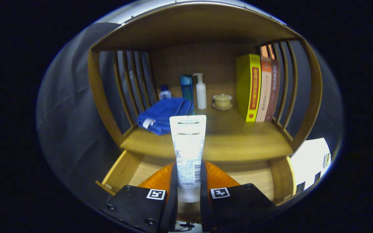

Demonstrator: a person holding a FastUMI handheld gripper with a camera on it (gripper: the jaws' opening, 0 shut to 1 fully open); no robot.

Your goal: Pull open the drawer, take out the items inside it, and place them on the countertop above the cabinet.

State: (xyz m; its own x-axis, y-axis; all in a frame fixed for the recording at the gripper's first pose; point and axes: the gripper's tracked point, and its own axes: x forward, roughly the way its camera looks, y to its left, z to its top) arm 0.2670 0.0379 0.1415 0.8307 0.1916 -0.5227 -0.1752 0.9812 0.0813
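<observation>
A white tube [188,150] is held upright in the middle of the frame, clamped between the two fingers of the claw [188,197], whose fingers [173,194] press on its lower part from either side at the bottom centre. The tube's crimped flat end is turned upward, and its printed back is turned to the camera. Below and behind it, at the lower centre, the open drawer [121,170] of the wooden cabinet [99,94] is seen, with an orange object [219,176] lying inside, partly hidden by the fingers and the tube. Just above the drawer the surface [238,142] of the cabinet stretches across the middle of the frame, under a wooden top and between slatted sides. On it, at centre left, a blue cloth [165,113] is bunched just beyond the top of the tube. Farther back, against the rear panel, a small white bottle with a blue cap [165,93], a blue bottle [186,87] and a white pump bottle [200,91] are lined up, with a small lidded cup on a saucer [222,101] to their right. At centre right a yellow book [248,87] and two further books [268,89] stand upright against the right-hand slats.
</observation>
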